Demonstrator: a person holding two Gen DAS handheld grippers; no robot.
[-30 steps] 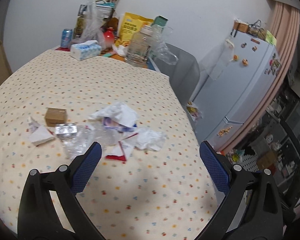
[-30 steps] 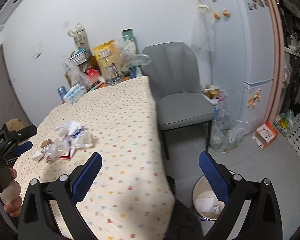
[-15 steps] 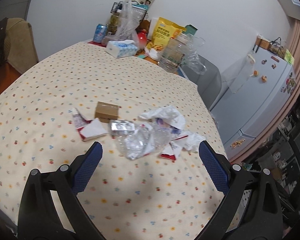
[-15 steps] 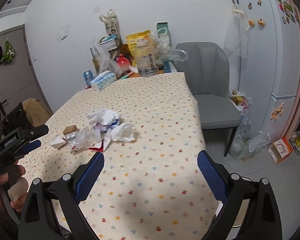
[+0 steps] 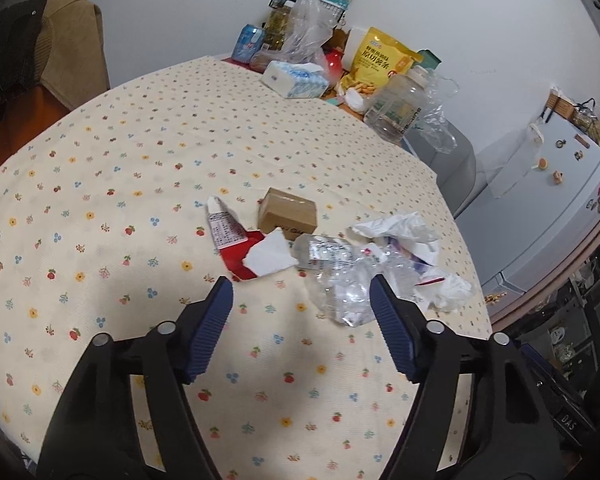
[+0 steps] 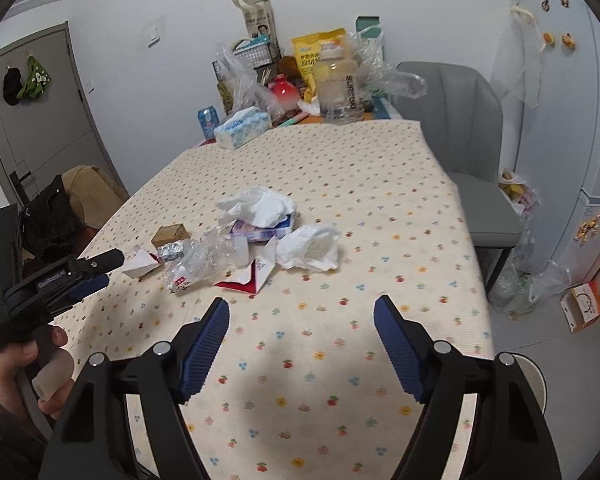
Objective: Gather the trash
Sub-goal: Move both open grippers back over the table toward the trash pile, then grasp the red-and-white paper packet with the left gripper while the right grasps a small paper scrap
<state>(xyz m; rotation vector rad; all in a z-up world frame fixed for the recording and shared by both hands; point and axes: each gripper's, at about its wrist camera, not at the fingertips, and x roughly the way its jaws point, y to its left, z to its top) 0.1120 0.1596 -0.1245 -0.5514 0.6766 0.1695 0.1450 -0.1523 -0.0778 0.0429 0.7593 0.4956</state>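
A pile of trash lies mid-table on the floral tablecloth (image 5: 140, 184): a small brown box (image 5: 287, 213), a torn red and white carton (image 5: 256, 258), a crushed clear plastic bottle (image 5: 340, 276), crumpled white tissues (image 5: 396, 228) and a white wad (image 5: 448, 292). My left gripper (image 5: 300, 304) is open and empty, just short of the carton and bottle. My right gripper (image 6: 302, 320) is open and empty, above the table short of the pile; there the box (image 6: 171, 235), bottle (image 6: 204, 258), tissues (image 6: 260, 206) and wad (image 6: 310, 248) show. The left gripper also shows in the right wrist view (image 6: 96, 270).
At the far end stand a tissue box (image 5: 294, 79), a can (image 5: 249, 42), a yellow bag (image 5: 380, 64), a clear jar (image 5: 400, 104) and plastic bags. A grey chair (image 6: 464, 152) and fridge (image 6: 560, 92) are on the right. A trash bin rim (image 6: 534, 376) shows below the table edge.
Both grippers have swung toward the pile and come closer to it. Both sets of jaws have narrowed but stay open. The trash has not moved.
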